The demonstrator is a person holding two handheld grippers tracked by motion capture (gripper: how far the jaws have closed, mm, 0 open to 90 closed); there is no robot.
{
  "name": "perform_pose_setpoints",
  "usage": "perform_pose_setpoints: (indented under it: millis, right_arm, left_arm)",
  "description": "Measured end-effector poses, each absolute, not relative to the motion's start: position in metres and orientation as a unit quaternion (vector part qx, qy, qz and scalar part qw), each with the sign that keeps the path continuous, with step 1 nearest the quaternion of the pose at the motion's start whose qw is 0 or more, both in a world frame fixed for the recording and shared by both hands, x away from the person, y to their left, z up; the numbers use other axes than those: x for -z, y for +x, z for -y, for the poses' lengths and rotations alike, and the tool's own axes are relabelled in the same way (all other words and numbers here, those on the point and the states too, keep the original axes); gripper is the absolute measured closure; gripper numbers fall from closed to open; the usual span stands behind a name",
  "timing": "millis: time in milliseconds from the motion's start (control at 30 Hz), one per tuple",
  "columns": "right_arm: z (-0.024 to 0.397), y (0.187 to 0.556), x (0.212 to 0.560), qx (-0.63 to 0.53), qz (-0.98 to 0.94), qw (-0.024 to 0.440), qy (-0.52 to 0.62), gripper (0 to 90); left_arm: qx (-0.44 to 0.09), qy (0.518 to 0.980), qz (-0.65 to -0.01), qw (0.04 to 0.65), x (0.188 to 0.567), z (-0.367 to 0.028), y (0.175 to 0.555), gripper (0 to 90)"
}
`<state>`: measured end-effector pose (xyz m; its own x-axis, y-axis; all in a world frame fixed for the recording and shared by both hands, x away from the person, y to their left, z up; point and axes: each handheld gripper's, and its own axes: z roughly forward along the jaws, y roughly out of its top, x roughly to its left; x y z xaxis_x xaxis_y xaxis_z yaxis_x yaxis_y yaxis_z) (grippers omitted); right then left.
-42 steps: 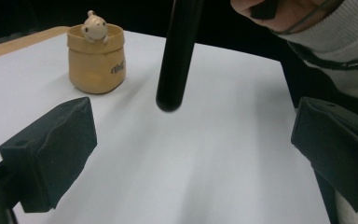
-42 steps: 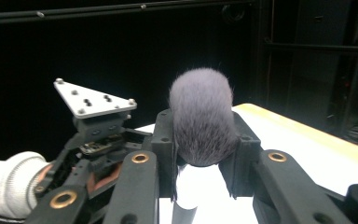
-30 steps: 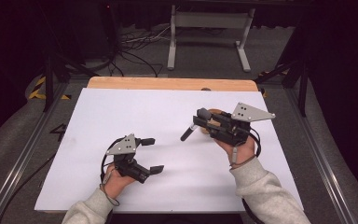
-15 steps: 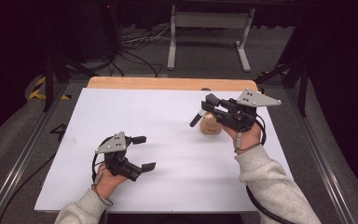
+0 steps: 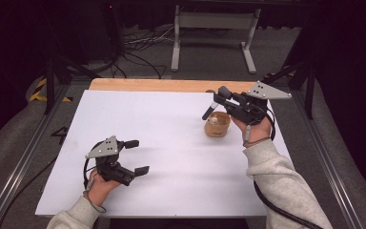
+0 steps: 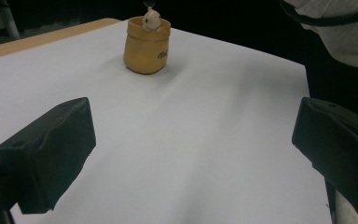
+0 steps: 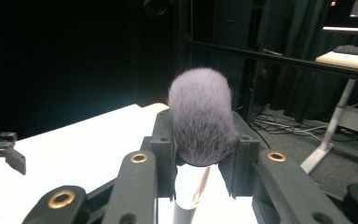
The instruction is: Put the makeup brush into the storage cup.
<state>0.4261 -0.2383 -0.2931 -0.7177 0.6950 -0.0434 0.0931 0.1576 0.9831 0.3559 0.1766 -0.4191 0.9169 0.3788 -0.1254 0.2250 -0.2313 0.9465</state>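
Right gripper [image 7: 200,154]: jaws closed on a makeup brush [image 7: 201,122], the pads clamping it just below the grey bristle head; the bristles stand up past the jaw tips in the right gripper view, and a pale ferrule and dark handle run down between the jaws; in the high view the right gripper [image 5: 219,98] is held above the far right part of the table, and the brush handle [image 5: 208,110] slants down and to the left from the jaws, its lower end over or just beside the cup; whether it touches the cup cannot be told.

Tan cup [image 5: 217,124]: upright on the white sheet, directly below the right gripper; in the left gripper view the tan cup [image 6: 147,45] is soft-walled with a rolled rim and a small dark mark on its side; a small pale object [image 6: 152,19] sits at its mouth; its nature is not clear.

Left gripper [image 5: 136,156]: jaws wide apart with nothing between them; it is held low over the near left of the table, jaws pointing right, well apart from the cup; in the left gripper view its two black jaws frame bare sheet.

Table [image 5: 147,86]: wooden, covered by a white sheet [image 5: 171,157]; a grey sleeve [image 5: 281,181] comes in at the near right.
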Motion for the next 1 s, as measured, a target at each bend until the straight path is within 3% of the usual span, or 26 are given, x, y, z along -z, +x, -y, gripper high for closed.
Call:
perform_pose_setpoints:
  millis: [467,1000]
  right_arm:
    - [0.249,0.440,0.296,-0.560,-0.712,0.297,0.302,69.5]
    - [0.257,0.447,0.303,-0.540,-0.704,0.318,0.333,69.5]
  left_arm:
    - [-0.112,0.780,-0.208,0.579,0.420,-0.196,0.350,0.1]
    - [-0.116,0.782,-0.216,0.573,0.425,-0.200,0.351,0.1]
